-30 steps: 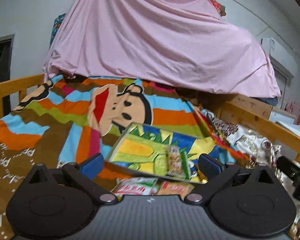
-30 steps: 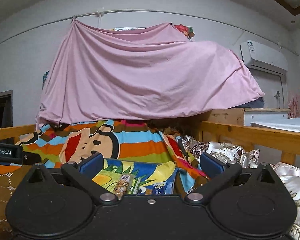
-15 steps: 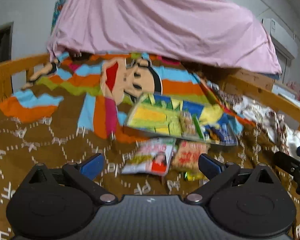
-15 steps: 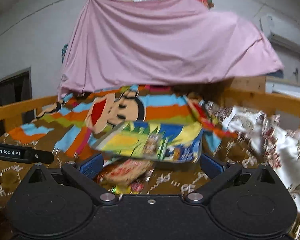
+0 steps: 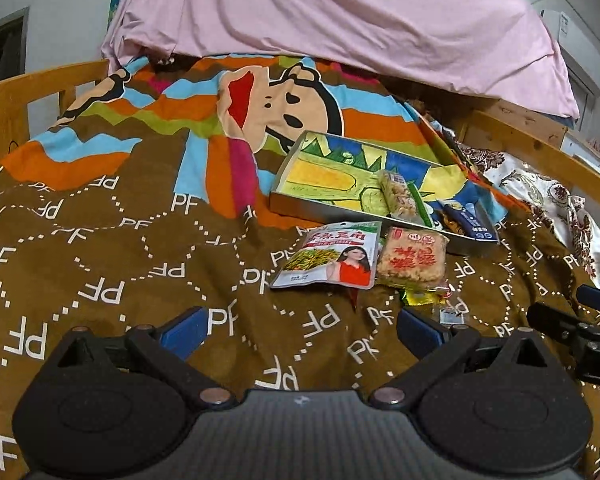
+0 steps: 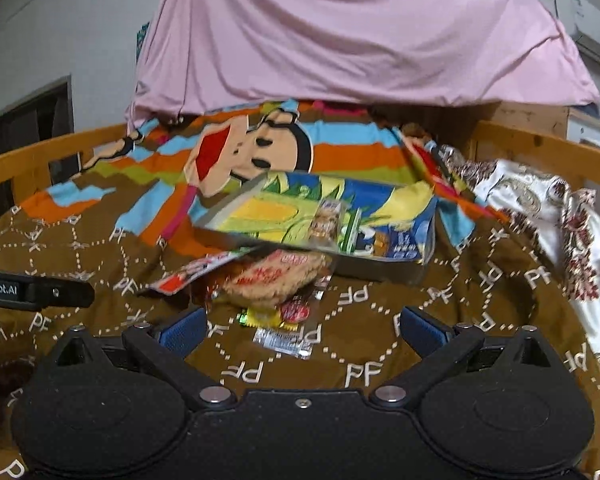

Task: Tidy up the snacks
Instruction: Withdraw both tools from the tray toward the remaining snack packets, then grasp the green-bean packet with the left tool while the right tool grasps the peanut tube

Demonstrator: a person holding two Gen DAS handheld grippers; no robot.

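Both tongs spread wide and grasp nothing above the brown blanket (image 5: 112,248)

Left gripper (image 5: 300,326) hovers with blue pads (image 5: 182,330) far apart, bare blanket between and to its left as far as the wooden bed rail (image 5: 28,88); right gripper (image 6: 300,326) gapes equally, a small clear wrapper (image 6: 282,340) lying between its fingers, untouched. Ahead, the tray (image 5: 296,204) rests near the bed's middle, holding a cereal bar (image 5: 398,194) and blue packet (image 5: 466,216). Just before its near edge lie the green pouch (image 5: 332,258) and orange cracker pack (image 5: 414,260), side by side and touching; small sweets (image 5: 424,298) peek from beneath the crackers. Floral bedding (image 6: 540,208) crowds the right side
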